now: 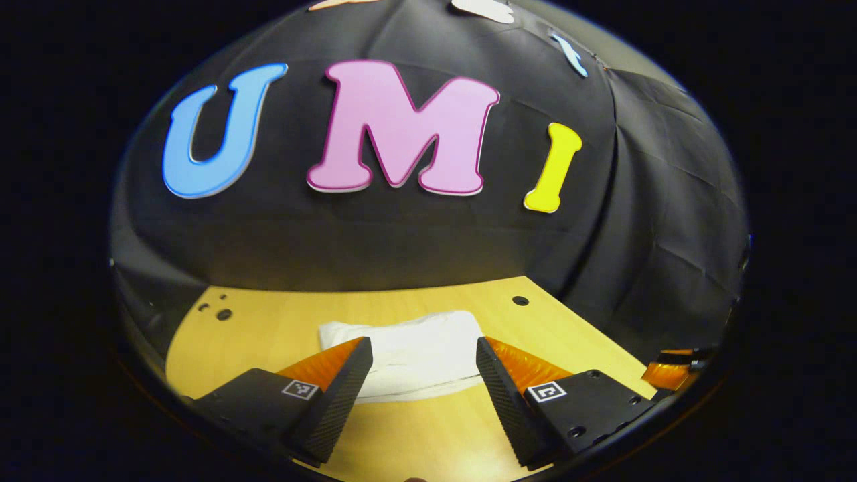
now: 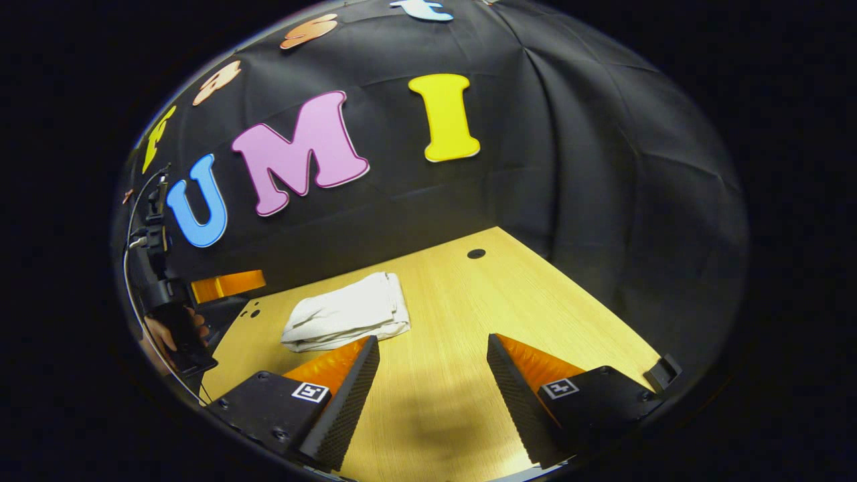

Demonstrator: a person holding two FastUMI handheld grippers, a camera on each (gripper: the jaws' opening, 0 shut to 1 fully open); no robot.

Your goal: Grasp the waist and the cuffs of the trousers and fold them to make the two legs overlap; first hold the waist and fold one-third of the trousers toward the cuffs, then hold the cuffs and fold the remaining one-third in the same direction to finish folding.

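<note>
Trousers [image 2: 348,311] lay as a compact, apparently fully folded bundle on the table [image 2: 469,314].
Left gripper [image 1: 423,391] and right gripper [image 2: 432,395] gaped wide, holding nothing; no further fold seemed called for.

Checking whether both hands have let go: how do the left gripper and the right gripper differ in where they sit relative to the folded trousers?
The left gripper faces the white folded trousers head-on, the bundle lying between its fingers' lines; the right gripper has the trousers off toward its left finger. The trousers look nearer to the left gripper's fingers than to the right's. Both are open, hold nothing, and sit above the wooden table.
</note>
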